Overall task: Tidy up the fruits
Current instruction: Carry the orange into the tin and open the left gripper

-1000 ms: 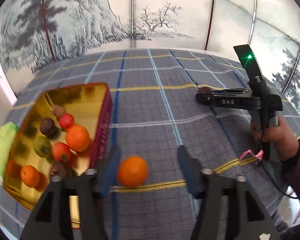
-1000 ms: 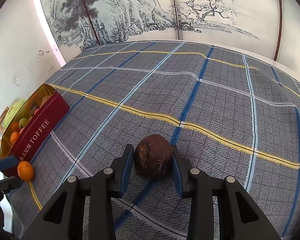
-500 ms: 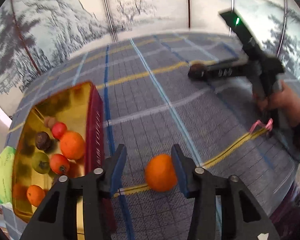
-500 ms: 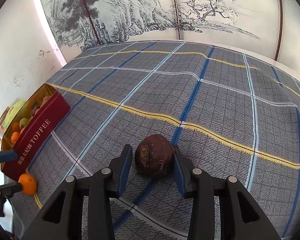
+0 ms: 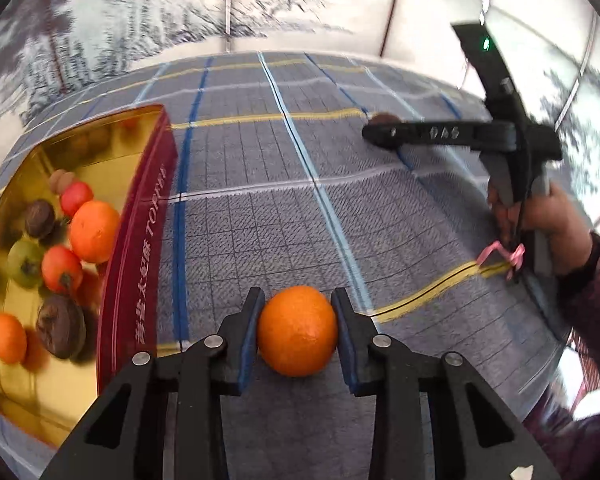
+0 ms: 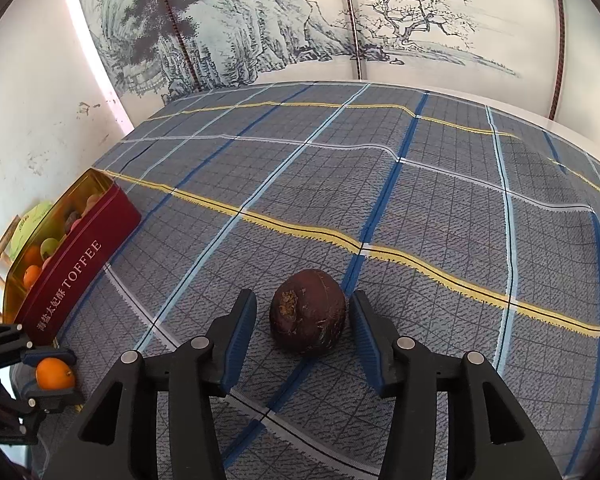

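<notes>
My left gripper (image 5: 297, 330) is shut on an orange (image 5: 297, 331), its blue pads pressing both sides just above the plaid cloth. The same orange (image 6: 55, 373) shows in the right wrist view, clamped in that gripper at the far left. A red toffee tin (image 5: 134, 248) with a gold inside stands left of it, holding several oranges, red fruits and dark fruits. My right gripper (image 6: 304, 320) straddles a dark brown round fruit (image 6: 307, 312) on the cloth; its jaws are opening, with gaps on both sides of the fruit.
The table carries a grey plaid cloth (image 6: 420, 200) with blue, white and yellow lines. A painted folding screen (image 6: 300, 20) stands behind it and a white wall at the left. A person's hand (image 5: 548, 216) holds the right gripper handle. A green object (image 6: 28, 220) lies beyond the tin.
My left gripper's jaws closed onto the orange and tilted a little. The right gripper's jaws spread away from the brown fruit, which stayed in place.
</notes>
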The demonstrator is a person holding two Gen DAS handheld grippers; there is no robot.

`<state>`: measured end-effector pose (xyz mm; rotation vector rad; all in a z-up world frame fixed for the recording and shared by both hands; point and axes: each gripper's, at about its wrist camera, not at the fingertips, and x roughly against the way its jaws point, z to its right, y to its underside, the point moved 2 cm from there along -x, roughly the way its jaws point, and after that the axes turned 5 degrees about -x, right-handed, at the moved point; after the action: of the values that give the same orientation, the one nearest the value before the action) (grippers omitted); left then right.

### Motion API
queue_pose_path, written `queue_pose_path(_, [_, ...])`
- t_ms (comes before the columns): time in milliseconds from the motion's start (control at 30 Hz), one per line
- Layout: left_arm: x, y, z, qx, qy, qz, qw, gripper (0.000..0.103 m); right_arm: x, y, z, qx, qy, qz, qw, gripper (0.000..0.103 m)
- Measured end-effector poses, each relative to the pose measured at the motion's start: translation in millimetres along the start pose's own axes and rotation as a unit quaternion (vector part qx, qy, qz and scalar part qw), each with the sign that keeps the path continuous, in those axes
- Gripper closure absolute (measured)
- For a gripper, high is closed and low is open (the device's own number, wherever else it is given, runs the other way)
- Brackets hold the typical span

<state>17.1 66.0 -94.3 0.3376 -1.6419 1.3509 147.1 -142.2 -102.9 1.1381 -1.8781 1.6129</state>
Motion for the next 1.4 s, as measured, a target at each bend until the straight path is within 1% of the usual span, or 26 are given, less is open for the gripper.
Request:
queue_pose_path(67, [10.6,1.0,-0.8,0.03,-0.001,0.02,0.9993,0.073,-0.2,-0.2,-0.1,0.0,0.001,0.0,1.0,0.053])
queue_pose_path(100, [18.3,2.7,-3.6,0.059,0.007,0.033,0.9977,0.073,-0.4,-0.2,-1.4,0.001,0.003,0.0,1.0,0.053])
queue_pose_path(167, [30.8,5.9,-8.7,0.094,0.018,0.051,0.9941,0.073,-0.9,-0.7,-1.5,0.003,0.006,-0.001,1.0,0.053])
queue_pose_path(233, [43.7,6.9,-12.8,0.11,0.01,0.066,0.9917,0.073,-1.2,-0.4,-2.8,0.005,0.009,-0.001,1.0,0.053])
queue_pose_path(367, [65.9,4.4,-23.3,0.123,0.003,0.079,0.9892,0.073,-1.7,-0.6,-4.3,0.009,0.015,-0.001,1.0,0.053])
queue_pose_path(500, [85.7,4.8,-43.3,0.13,-0.029,0.095,0.9865,0.073,-2.4,-0.8,-6.1,0.013,0.019,-0.002,1.0,0.053])
queue_pose_path(600, [91.4,10.1,-63.1,0.15,-0.054,0.095,0.9826,0.073,-2.7,-0.9,-6.8,0.015,0.023,-0.002,1.0,0.053])
queue_pose_path(667, [93.2,16.4,-82.2,0.172,-0.073,0.091,0.9782,0.073,-3.0,-1.0,-7.5,0.016,0.024,-0.002,1.0,0.053])
queue_pose_path(833, [94.8,26.8,-123.3,0.209,-0.103,0.088,0.9685,0.073,-4.2,-1.3,-7.9,0.018,0.026,-0.003,1.0,0.053])
queue_pose_path(1000, [90.2,27.4,-142.5,0.209,-0.129,0.088,0.9655,0.073,-3.7,-1.0,-7.1,0.017,0.025,-0.002,1.0,0.053])
queue_pose_path(1167, [81.7,23.4,-150.5,0.198,-0.144,0.088,0.9656,0.072,-3.9,-0.8,-7.5,0.018,0.027,-0.002,0.999,0.053])
queue_pose_path(1400, [66.5,19.8,-157.3,0.19,-0.157,0.075,0.9664,0.072,-4.1,-1.1,-8.5,0.018,0.027,-0.002,0.999,0.053])
